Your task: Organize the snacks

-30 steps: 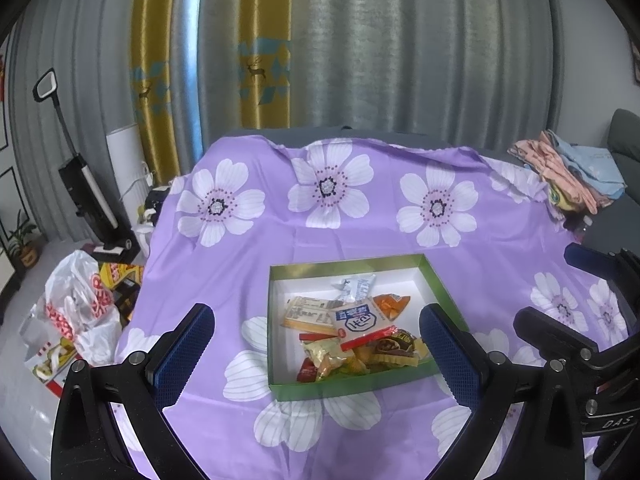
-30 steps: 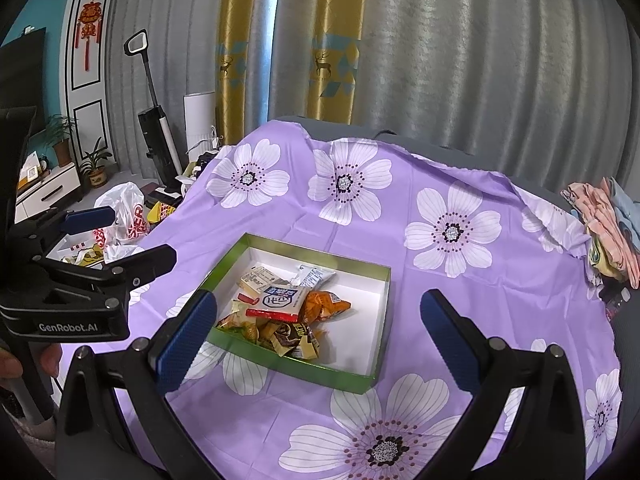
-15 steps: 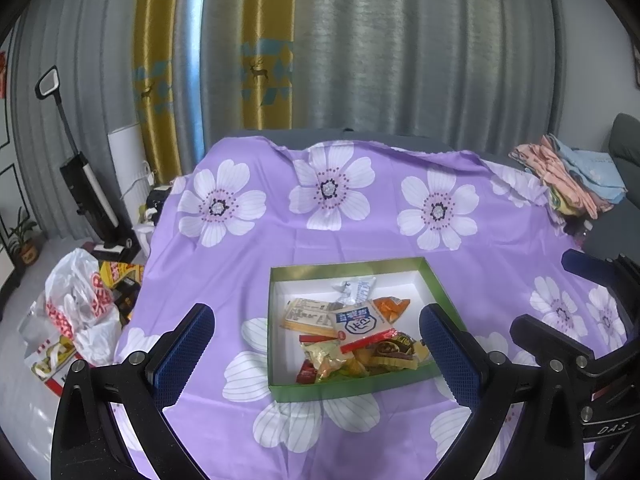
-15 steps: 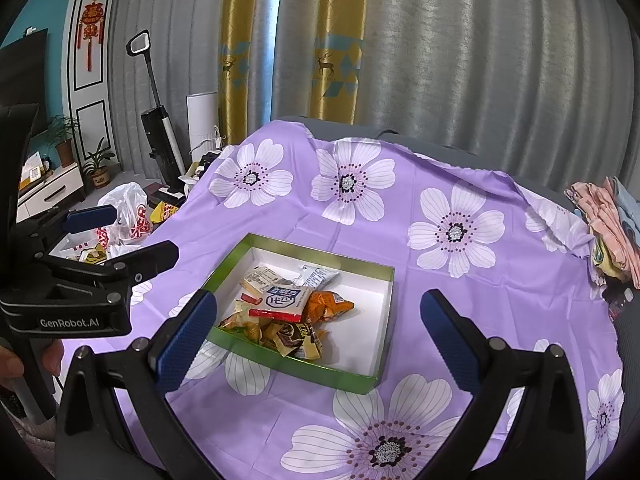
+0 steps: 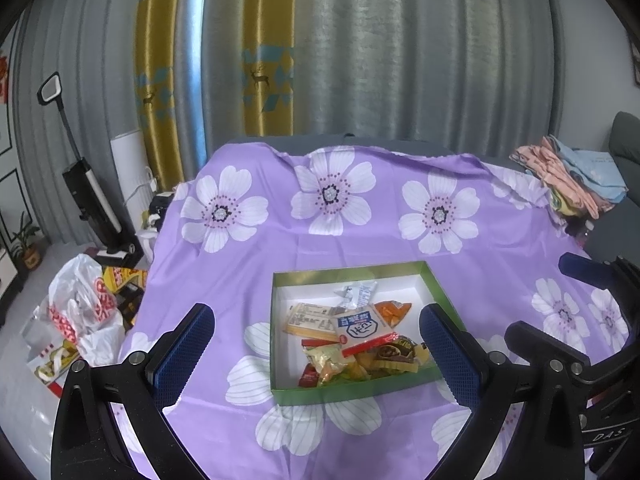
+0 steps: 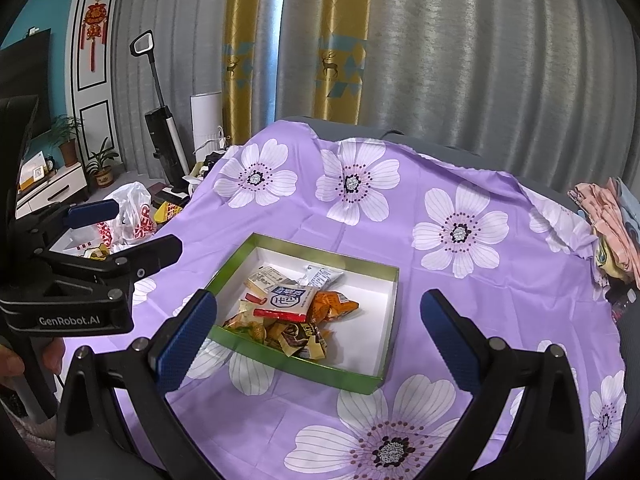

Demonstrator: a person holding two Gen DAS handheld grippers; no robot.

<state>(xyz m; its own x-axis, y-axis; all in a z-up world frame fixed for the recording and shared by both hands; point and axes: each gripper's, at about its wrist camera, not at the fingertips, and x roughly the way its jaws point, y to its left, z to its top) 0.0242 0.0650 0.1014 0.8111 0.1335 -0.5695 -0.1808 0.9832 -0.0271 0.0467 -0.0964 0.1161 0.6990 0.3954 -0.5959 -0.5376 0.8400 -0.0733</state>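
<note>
A shallow green box [image 5: 352,394] with a white inside sits on the purple flowered cloth and holds a loose pile of snack packets. A white, blue and red packet [image 5: 362,330] lies on top, beside an orange one [image 5: 394,310]. My left gripper [image 5: 316,316] hovers open above the box's near side, holding nothing. My right gripper [image 6: 318,300] is also open and empty, looking at the same box [image 6: 296,364] from its right. Each gripper shows in the other's view: the right one [image 5: 560,300] and the left one [image 6: 132,228].
Folded clothes [image 5: 572,176] are stacked at the table's far right corner. On the floor to the left lie a white and red plastic bag [image 5: 80,308] and an upright vacuum [image 5: 88,184]. Curtains hang behind the table. A hand [image 6: 12,364] holds the left gripper's handle.
Both grippers have drifted only slightly and stay open. The box and the packets have not moved.
</note>
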